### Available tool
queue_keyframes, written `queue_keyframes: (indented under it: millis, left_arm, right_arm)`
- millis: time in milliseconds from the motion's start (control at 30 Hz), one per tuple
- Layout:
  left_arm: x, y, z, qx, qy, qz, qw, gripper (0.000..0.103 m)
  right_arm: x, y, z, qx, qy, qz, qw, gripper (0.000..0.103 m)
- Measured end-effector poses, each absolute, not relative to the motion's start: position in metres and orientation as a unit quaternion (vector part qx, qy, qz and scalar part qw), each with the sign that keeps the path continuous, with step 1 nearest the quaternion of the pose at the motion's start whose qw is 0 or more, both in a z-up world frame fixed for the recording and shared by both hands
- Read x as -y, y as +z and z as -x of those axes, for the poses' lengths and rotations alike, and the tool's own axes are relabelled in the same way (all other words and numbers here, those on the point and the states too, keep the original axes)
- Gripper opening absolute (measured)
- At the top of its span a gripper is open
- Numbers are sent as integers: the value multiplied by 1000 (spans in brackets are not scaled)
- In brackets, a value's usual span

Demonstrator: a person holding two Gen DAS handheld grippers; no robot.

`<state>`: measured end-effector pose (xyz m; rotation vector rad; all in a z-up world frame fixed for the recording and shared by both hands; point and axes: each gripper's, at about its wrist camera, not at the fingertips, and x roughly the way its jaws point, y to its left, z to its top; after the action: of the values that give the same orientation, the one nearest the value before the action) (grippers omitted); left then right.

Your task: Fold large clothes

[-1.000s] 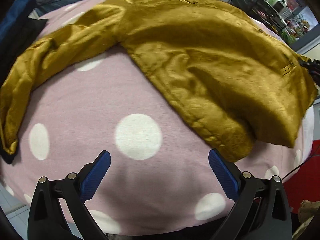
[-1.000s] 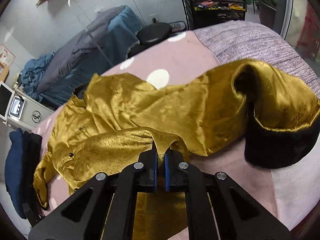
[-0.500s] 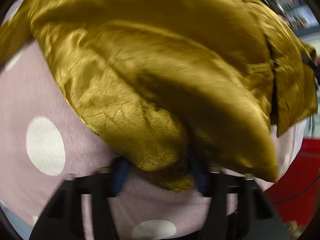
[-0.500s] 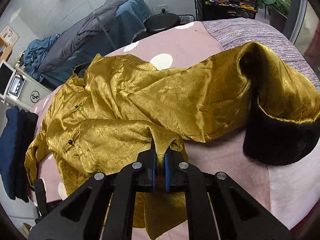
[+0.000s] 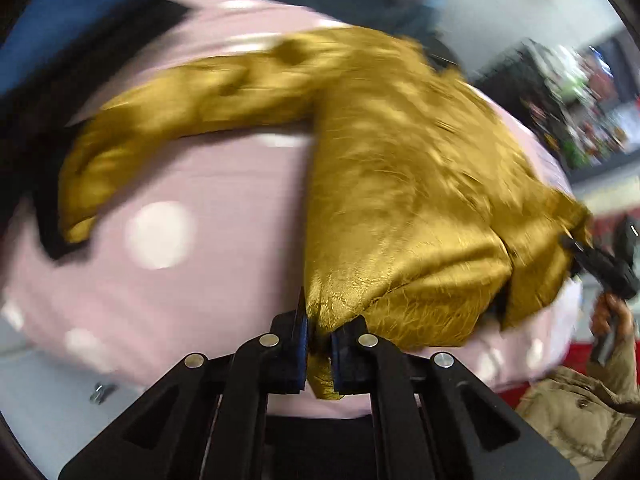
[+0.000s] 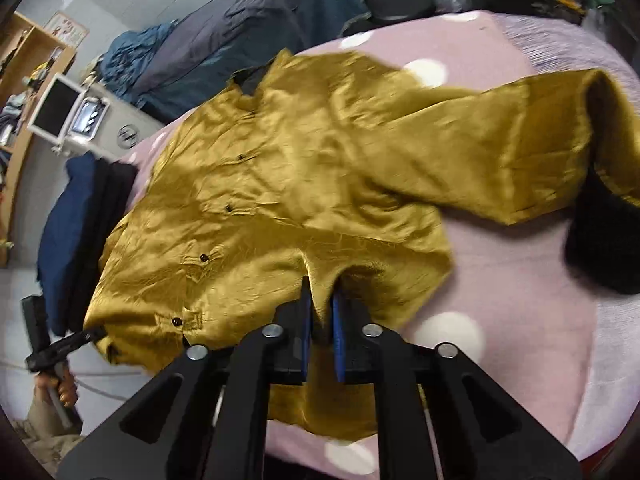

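Note:
A gold satin jacket [image 5: 400,184] lies on the pink polka-dot bed cover [image 5: 224,208], one sleeve [image 5: 180,120] stretched to the left. My left gripper [image 5: 319,344] is shut on the jacket's bottom hem corner, with cloth bunched between the pads. In the right wrist view the jacket [image 6: 300,168] lies front up, buttons showing. My right gripper [image 6: 322,320] has a peak of the hem between its jaws. The jaws are opening, and a dark gap shows beside the cloth. The left gripper [image 6: 92,336] also shows there at the jacket's lower left corner.
A black furry cuff [image 6: 600,248] ends the right sleeve. Folded dark blue clothes [image 6: 68,216] lie at the bed's left edge. Grey and blue bedding [image 6: 240,40] is piled behind. A hand [image 6: 60,384] holds the left gripper's handle. Shelving [image 5: 560,92] stands at the far right.
My left gripper closed on the jacket's hem corner and pulled it up and sideways. The right gripper's jaws have parted a little. The jacket front now lies spread flatter.

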<state>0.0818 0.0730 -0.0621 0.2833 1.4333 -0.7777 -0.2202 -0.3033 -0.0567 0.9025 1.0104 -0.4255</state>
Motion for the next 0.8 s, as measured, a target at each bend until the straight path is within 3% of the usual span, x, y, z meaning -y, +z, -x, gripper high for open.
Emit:
queue_keyframes:
  millis: [33, 100, 400, 700, 767, 800]
  left_arm:
    - [-80, -68, -90, -639, -323, -136, 685, 8]
    - [-80, -76, -101, -650, -304, -133, 684, 8]
    - [-75, -114, -100, -672, -289, -164, 662, 8]
    - [-81, -131, -111, -684, -296, -177, 643, 8]
    - [-75, -131, -107, -683, -303, -186, 638, 8]
    - [-72, -130, -105, -682, -308, -191, 636, 8]
  right_arm:
    - [298, -60, 213, -469, -195, -414, 755, 51]
    - [288, -64, 204, -479, -211, -400, 753, 77]
    - [260, -92, 231, -555, -250, -320, 726, 77]
    - [251, -171, 313, -564, -267, -451, 638, 77]
    - [244, -176, 316, -555, -250, -469, 640, 73]
    - [240, -175, 315, -555, -244, -463, 647, 60]
